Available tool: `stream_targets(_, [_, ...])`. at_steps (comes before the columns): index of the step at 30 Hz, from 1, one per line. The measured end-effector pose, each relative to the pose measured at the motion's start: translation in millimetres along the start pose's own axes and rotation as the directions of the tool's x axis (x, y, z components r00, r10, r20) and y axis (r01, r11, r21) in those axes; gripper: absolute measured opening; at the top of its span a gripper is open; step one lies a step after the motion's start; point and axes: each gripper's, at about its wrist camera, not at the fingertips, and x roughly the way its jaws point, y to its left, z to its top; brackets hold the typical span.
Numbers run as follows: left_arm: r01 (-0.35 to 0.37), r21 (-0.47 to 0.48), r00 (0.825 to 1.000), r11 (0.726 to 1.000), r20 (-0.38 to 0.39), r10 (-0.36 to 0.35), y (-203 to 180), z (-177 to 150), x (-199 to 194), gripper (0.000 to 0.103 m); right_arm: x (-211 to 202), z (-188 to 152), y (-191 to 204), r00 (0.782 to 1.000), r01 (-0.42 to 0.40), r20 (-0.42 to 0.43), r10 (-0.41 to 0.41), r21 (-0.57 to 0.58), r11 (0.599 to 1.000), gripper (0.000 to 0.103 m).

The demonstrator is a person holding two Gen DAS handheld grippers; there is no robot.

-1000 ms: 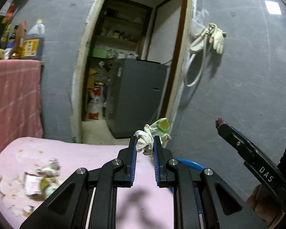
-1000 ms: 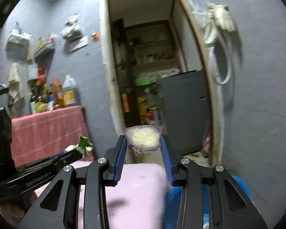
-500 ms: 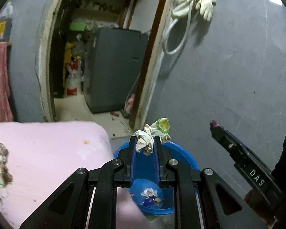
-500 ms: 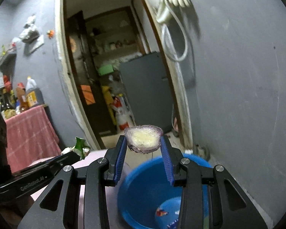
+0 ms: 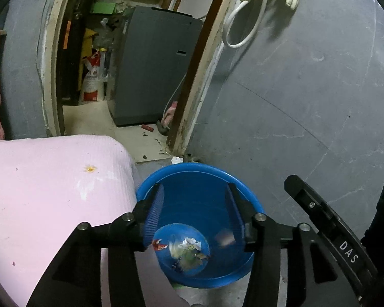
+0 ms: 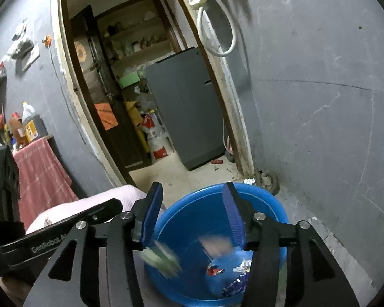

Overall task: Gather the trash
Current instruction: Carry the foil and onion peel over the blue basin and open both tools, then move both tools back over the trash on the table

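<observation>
both scraps released | right view alone shows green scrap (image 6: 161, 258) falling

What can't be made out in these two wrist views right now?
- Two falling pieces, right wrist view: motion blur smears them; what they are is unreadable.
- Trash on the blue basin floor, left wrist view: too small and jumbled to identify.
- Basin's near rim, both views: hidden behind each hand-held gripper's fingers.
- Pink table: cut off by the left edge in the left wrist view.
</observation>
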Motion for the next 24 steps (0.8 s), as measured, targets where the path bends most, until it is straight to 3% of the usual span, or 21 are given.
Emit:
stream_targets(6, [-0.035,-0.016,0.997,0.999,0.066,0.036,8,-2,-25,0.059,-4,2,0,1.0,-0.002,0.024,0.002,-0.003,1.0,0.06])
stream_targets(9, [-0.068,-0.029,0.991,0.997,0.114,0.071,18,-1,-42,0.069,-10,5,4,0.998,-0.006,0.057,0.007,-0.012,1.0,0.076])
stream_targets(11, [-0.094,-0.042,0.983,0.995,0.156,0.099,23,0,-55,0.079,-15,7,6,0.996,-0.013,0.084,0.015,-0.021,1.0,0.08])
stream_targets(12, [-0.114,-0.053,0.975,0.992,0.186,0.122,27,1,-64,0.086,-18,8,9,0.995,-0.019,0.096,0.022,-0.03,0.999,0.082])
stream_targets(16, [-0.174,-0.074,0.943,0.982,0.275,0.188,38,3,-93,0.098,-29,14,25,0.986,-0.041,0.156,0.051,-0.066,0.997,0.102])
stream_targets(24, [-0.245,-0.105,0.885,0.964,0.382,0.267,62,3,-151,0.1,-44,23,68,0.963,-0.092,0.239,0.124,-0.141,0.986,0.103])
